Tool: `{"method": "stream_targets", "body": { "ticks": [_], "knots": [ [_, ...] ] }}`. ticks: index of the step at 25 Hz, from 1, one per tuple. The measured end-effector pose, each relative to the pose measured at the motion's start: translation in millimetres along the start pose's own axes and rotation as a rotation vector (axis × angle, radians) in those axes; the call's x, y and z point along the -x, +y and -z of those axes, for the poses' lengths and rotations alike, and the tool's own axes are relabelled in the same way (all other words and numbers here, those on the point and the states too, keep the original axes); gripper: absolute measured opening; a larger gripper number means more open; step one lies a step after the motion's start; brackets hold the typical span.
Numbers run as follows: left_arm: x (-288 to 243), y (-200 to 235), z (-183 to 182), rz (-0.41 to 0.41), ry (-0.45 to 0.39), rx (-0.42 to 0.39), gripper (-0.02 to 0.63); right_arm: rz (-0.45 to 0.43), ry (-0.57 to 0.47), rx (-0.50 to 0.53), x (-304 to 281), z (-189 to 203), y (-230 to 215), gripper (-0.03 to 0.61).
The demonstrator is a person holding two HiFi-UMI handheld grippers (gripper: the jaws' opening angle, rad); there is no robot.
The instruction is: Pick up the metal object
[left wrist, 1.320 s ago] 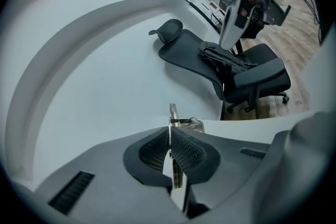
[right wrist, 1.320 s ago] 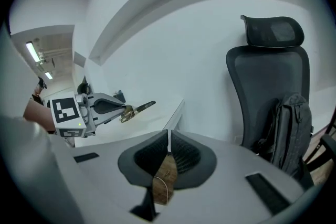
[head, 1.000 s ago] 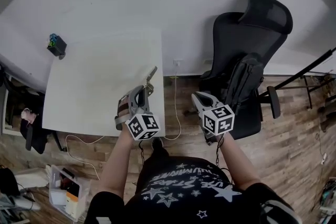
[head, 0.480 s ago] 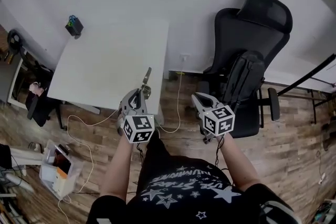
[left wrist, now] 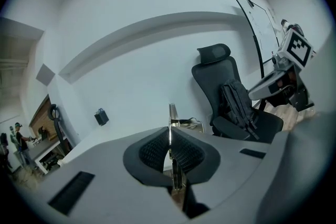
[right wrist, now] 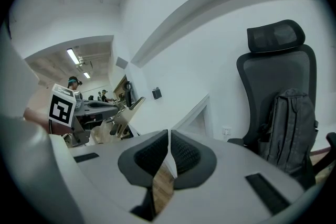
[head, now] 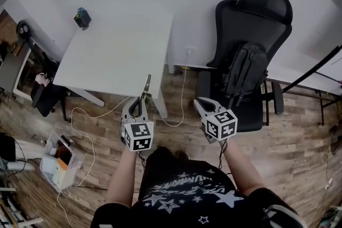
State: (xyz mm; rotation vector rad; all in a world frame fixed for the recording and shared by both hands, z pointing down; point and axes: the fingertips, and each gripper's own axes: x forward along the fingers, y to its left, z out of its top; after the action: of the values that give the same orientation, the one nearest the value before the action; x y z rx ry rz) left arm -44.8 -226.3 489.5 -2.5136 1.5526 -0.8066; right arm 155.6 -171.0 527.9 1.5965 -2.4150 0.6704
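Note:
The metal object [head: 145, 88] is a thin flat strip with a bracket near its middle. It sticks up and forward out of my left gripper [head: 140, 104], which is shut on its lower end. In the left gripper view the strip [left wrist: 171, 114] stands edge-on between the closed pads. The left gripper hangs over the wooden floor, just off the white table's [head: 117, 45] near corner. My right gripper [head: 199, 102] is held level beside it, in front of the chair, shut with nothing between its pads [right wrist: 181, 152]. The right gripper view shows the held metal object [right wrist: 126, 113] at its left.
A black office chair [head: 251, 18] with a backpack [head: 243, 69] on its seat stands at the right. A small dark box [head: 82, 17] sits on the table's far left corner. A cable [head: 179, 99] trails on the floor, and a clear bin [head: 59, 160] of items lies at lower left.
Both grippers have drawn back from the table. The left gripper, still holding the metal object, was over the table's near corner and is now over the floor.

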Motion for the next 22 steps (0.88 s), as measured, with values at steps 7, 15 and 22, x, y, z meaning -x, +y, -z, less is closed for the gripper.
{"method": "stream_targets", "body": {
  "ticks": [7,15,22],
  "knots": [
    [36,4,26,0.001,0.014,0.093,0.026,-0.007,0.012,0.014,8,14,27,0.049],
    [107,22,63,0.016,0.017,0.132,0.026,0.004,0.027,0.040,32,37,91,0.049],
    [153,23,85,0.039,0.009,0.166,0.025,0.017,0.034,0.051,57,59,127,0.049]
  ]
}}
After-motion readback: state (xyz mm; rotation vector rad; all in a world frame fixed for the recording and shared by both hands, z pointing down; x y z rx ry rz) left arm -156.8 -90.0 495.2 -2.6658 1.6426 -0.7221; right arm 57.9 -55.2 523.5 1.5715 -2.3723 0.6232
